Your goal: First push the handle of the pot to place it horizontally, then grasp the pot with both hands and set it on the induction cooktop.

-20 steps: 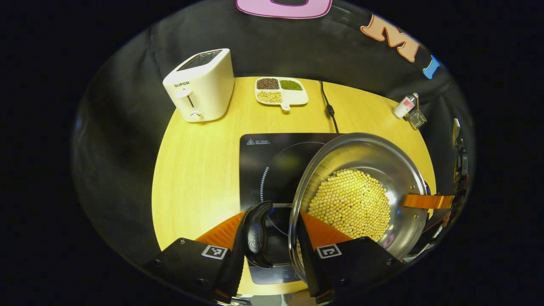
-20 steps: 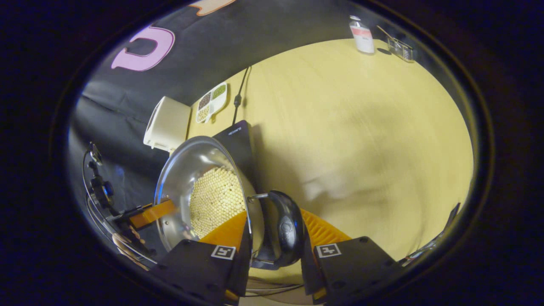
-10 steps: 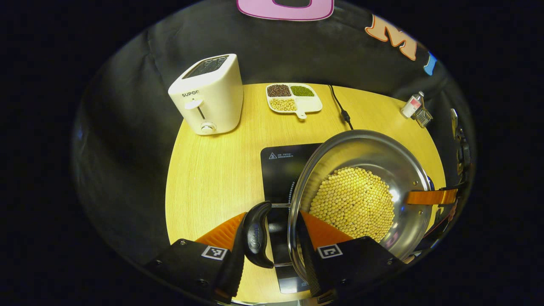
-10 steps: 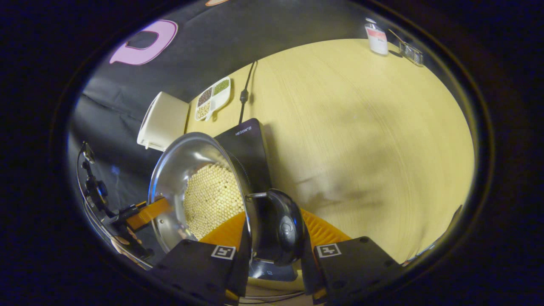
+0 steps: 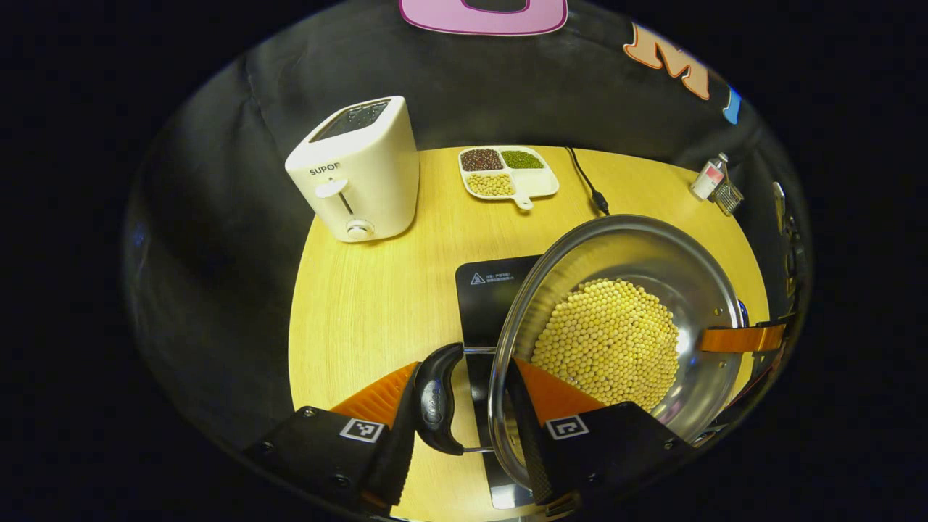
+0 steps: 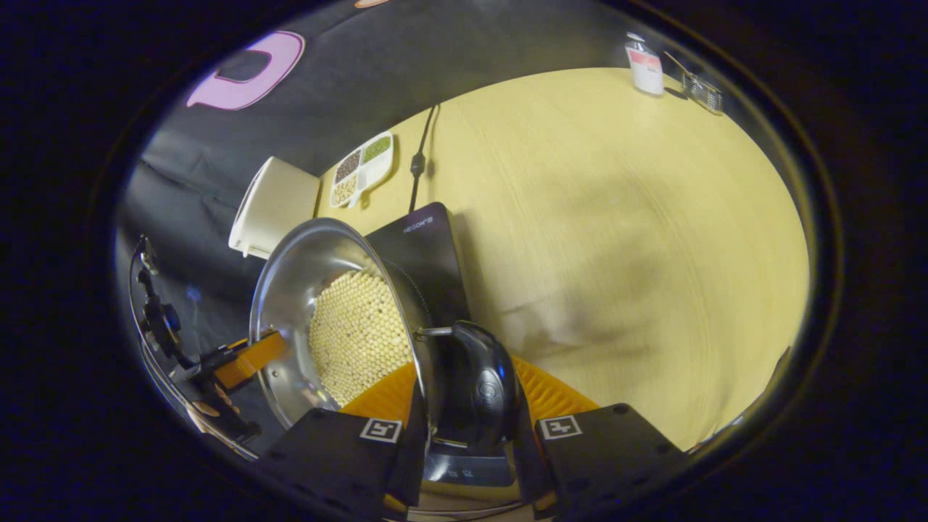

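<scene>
A steel pot (image 5: 652,246) holding yellow beans hangs between both grippers. My left gripper (image 5: 460,417) is shut on its black side handle (image 5: 435,399), one finger outside the handle and the other inside the rim. The right gripper (image 6: 464,420) is shut on the opposite black handle (image 6: 482,384) of the pot (image 6: 304,268) in the same way. The black induction cooktop (image 5: 493,290) lies under the pot, its right part covered; in the right gripper view the cooktop (image 6: 428,246) lies just behind the pot. I cannot tell whether the pot touches it.
A white toaster (image 5: 355,170) stands at the back left of the round wooden table (image 5: 362,304). A white divided tray (image 5: 533,183) of beans and a black cable (image 5: 587,181) are behind the cooktop. A small bottle (image 5: 707,177) and glass stand far right.
Both grippers, still shut on the handles, have carried the pot farther in over the table. The toaster and tray look nearer, and the pot now covers more of the cooktop.
</scene>
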The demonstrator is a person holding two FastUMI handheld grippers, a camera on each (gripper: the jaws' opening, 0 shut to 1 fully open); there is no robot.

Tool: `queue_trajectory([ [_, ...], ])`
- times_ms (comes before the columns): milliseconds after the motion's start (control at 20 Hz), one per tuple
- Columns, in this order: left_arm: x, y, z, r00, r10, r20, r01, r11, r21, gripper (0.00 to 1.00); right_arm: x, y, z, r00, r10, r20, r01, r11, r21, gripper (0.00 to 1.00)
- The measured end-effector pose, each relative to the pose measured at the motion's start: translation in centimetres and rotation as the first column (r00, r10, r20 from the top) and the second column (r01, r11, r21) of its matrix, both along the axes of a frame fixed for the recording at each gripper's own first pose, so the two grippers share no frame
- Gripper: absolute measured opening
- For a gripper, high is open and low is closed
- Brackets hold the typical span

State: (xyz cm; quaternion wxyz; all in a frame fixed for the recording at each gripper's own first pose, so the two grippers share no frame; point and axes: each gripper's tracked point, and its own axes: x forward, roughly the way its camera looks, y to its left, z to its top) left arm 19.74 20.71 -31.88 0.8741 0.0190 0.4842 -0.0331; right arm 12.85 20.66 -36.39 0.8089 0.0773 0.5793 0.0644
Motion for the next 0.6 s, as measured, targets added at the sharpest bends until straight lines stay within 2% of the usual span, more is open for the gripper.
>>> queue_trajectory([
  [150, 0.0, 0.2, 0.0, 1.0, 0.005, 0.008, -0.005, 1.0, -0.005, 0.66, 0.0, -0.1, 0.3, 1.0, 0.008, 0.015, -0.008, 1.0, 0.009, 0.54],
  [200, -0.1, 0.2, -0.1, 1.0, 0.008, 0.007, -0.008, 1.0, -0.009, 0.67, 0.2, 0.0, 0.3, 1.0, 0.012, 0.02, -0.013, 1.0, 0.011, 0.49],
  [300, -0.2, 0.2, -0.1, 1.0, 0.016, 0.013, -0.016, 1.0, -0.014, 0.69, 0.1, 0.1, 0.1, 0.999, 0.021, 0.028, -0.021, 1.0, 0.018, 0.49],
  [350, -0.2, 0.3, -0.1, 1.0, 0.022, 0.014, -0.022, 1.0, -0.009, 0.7, 0.1, 0.2, 0.2, 0.999, 0.026, 0.034, -0.027, 0.999, 0.021, 0.5],
  [400, 0.0, 0.5, 0.0, 0.999, 0.027, 0.021, -0.027, 1.0, 0.003, 0.71, 0.1, 0.5, 0.5, 0.998, 0.028, 0.052, -0.03, 0.999, 0.039, 0.58],
  [450, 0.2, 0.6, 0.1, 0.999, 0.031, 0.037, -0.032, 0.999, 0.01, 0.74, 0.3, 0.4, 1.2, 0.996, 0.031, 0.087, -0.036, 0.998, 0.053, 0.48],
  [500, 0.4, 1.1, 0.4, 0.998, 0.041, 0.052, -0.042, 0.999, 0.027, 0.75, 1.1, 0.6, 1.9, 0.991, 0.024, 0.132, -0.034, 0.997, 0.072, 0.53],
  [600, 0.1, 1.6, 0.9, 0.996, 0.055, 0.077, -0.058, 0.997, 0.042, 0.99, 2.1, 0.3, 3.6, 0.974, 0.004, 0.225, -0.027, 0.995, 0.097, 0.8],
])
